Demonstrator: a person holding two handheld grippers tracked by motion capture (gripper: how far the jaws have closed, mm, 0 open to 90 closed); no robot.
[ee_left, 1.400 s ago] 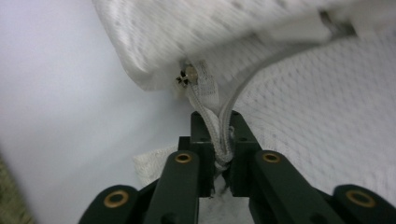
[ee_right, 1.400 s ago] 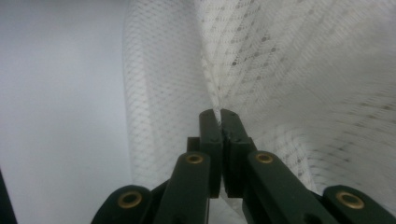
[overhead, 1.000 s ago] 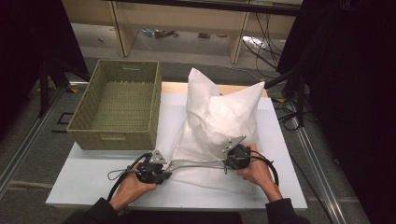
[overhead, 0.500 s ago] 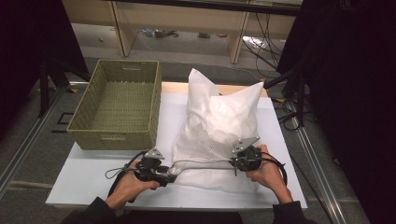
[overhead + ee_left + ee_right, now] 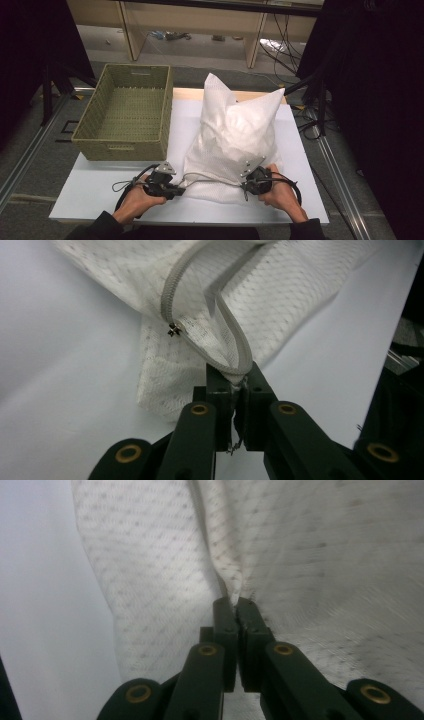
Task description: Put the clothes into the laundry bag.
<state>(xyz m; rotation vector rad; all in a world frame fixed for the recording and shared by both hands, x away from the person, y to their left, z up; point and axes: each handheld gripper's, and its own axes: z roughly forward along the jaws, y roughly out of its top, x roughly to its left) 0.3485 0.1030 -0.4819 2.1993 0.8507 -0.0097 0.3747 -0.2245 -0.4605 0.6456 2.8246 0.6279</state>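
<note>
A stuffed white mesh laundry bag [image 5: 235,132] lies on the white table, its zippered mouth facing the person. My left gripper [image 5: 176,190] holds the near left corner. In the left gripper view its jaws [image 5: 234,377] have just been closing and now pinch the grey zipper edge [image 5: 170,290], just beyond the small metal slider [image 5: 174,330]. My right gripper [image 5: 248,184] is at the bag's near right edge. Its jaws [image 5: 236,602] have also just been closing and are shut on a fold of the mesh [image 5: 310,555]. The zipper edge runs taut between the two grippers.
An empty woven basket [image 5: 122,146] stands at the table's far left, beside the bag. The white table top [image 5: 95,195] has bare room at the near left. Cables trail from both grippers. Shelving and dark curtains stand beyond the table.
My right gripper has shifted a little nearer and to the right along the bag's near edge, pulling that edge taut. The left hand has stayed in place.
</note>
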